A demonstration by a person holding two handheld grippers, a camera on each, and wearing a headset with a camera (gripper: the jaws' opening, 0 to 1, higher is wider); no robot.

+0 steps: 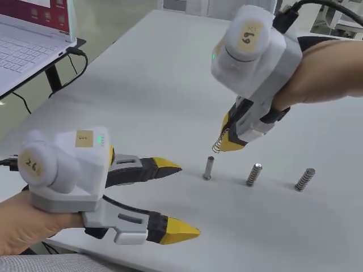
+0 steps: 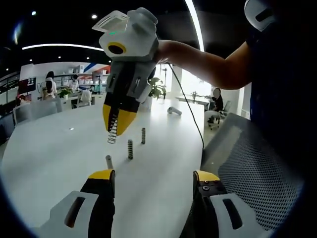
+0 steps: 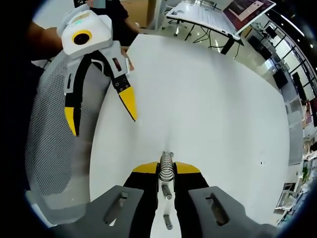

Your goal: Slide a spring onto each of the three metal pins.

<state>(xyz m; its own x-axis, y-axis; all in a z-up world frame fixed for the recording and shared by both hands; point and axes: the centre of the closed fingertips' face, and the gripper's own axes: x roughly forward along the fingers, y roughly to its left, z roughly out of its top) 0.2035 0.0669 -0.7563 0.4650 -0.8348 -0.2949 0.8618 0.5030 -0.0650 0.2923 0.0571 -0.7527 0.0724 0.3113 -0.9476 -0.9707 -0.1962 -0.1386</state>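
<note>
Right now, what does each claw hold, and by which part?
The right claw pinches a spring by its upper part; the left claw is open, empty.

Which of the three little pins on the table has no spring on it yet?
The bare pin at the row's end, nearest the right gripper, which holds a spring. The middle pin and far-end pin already carry springs.

A laptop [image 1: 25, 39] sits far ahead of the right gripper [image 1: 229, 143] jaws. A mesh chair [image 2: 252, 163] stands just right of the left gripper [image 2: 153, 174] jaws.
</note>
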